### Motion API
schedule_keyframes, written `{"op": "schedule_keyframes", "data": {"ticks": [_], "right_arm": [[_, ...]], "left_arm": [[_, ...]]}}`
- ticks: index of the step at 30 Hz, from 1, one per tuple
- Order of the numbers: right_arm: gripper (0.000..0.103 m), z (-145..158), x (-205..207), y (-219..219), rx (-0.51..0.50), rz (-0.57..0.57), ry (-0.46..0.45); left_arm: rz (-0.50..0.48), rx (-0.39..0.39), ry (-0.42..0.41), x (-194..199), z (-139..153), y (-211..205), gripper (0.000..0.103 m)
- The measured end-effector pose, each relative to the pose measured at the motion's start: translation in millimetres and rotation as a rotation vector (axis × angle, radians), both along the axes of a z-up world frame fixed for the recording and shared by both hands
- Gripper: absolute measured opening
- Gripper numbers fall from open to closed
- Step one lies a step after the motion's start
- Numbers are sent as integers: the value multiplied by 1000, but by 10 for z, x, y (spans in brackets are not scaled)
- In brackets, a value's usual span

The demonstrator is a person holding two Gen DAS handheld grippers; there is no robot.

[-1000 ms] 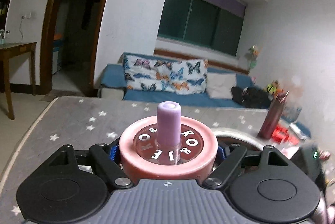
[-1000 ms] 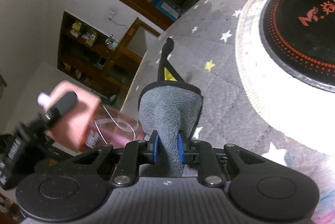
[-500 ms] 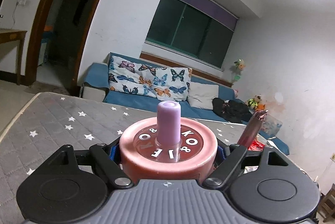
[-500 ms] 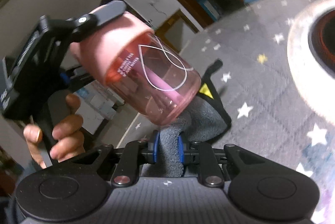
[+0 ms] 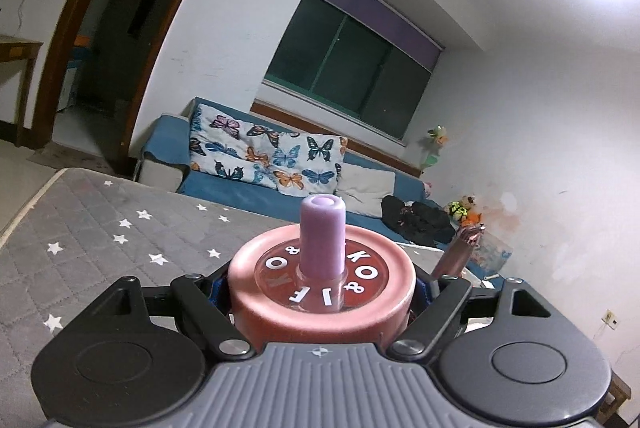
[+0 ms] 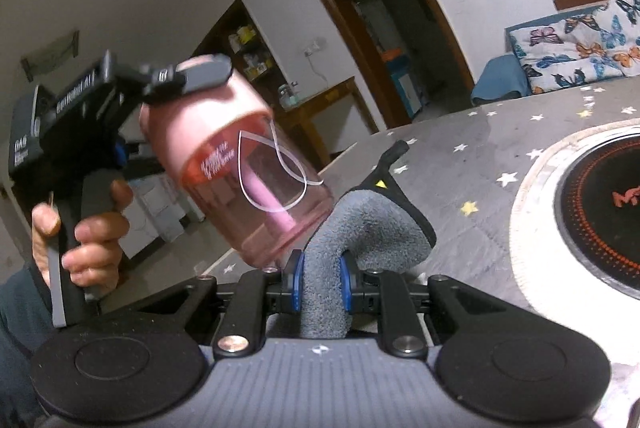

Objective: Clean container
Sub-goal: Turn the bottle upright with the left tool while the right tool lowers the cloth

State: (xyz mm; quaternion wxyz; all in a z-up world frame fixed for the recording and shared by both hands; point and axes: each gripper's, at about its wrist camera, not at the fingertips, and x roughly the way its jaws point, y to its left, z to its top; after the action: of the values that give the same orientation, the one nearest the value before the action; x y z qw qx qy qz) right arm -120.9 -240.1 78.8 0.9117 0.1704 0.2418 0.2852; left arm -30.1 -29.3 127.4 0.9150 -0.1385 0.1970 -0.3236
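My left gripper is shut on a pink bottle by its lid, from which a lilac straw spout sticks up. In the right wrist view the same pink see-through bottle hangs tilted in the air, held by the other gripper's fingers with a hand on the handle. My right gripper is shut on a grey cloth that bulges forward just right of the bottle's base. Whether cloth and bottle touch is unclear.
A grey star-patterned tablecloth covers the table below. A black induction hob in a white ring sits at right. A dark red metal bottle stands at the far right. A blue sofa with a butterfly pillow lies behind.
The bottle has risen and swung in front of the cloth. My right gripper has lifted and rolled, so the table now looks level. The left view has tilted up toward the ceiling.
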Motion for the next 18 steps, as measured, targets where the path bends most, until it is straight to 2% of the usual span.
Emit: {"op": "schedule_keyframes", "data": {"ticks": [3, 7, 13, 15, 18], "right_arm": [[17, 13, -44, 72, -13, 12, -5], [17, 51, -42, -7, 2, -34, -5], [17, 222, 134, -90, 68, -166, -17], [17, 275, 224, -42, 35, -218, -26], [19, 248, 419, 81, -77, -248, -17]], "left_arm": [[15, 32, -8, 4, -21, -23, 83], [56, 78, -4, 39, -74, 4, 83], [96, 189, 14, 125, -274, -171, 83], [104, 233, 8, 119, -340, -258, 83], [108, 301, 0, 95, -435, -382, 83]]}}
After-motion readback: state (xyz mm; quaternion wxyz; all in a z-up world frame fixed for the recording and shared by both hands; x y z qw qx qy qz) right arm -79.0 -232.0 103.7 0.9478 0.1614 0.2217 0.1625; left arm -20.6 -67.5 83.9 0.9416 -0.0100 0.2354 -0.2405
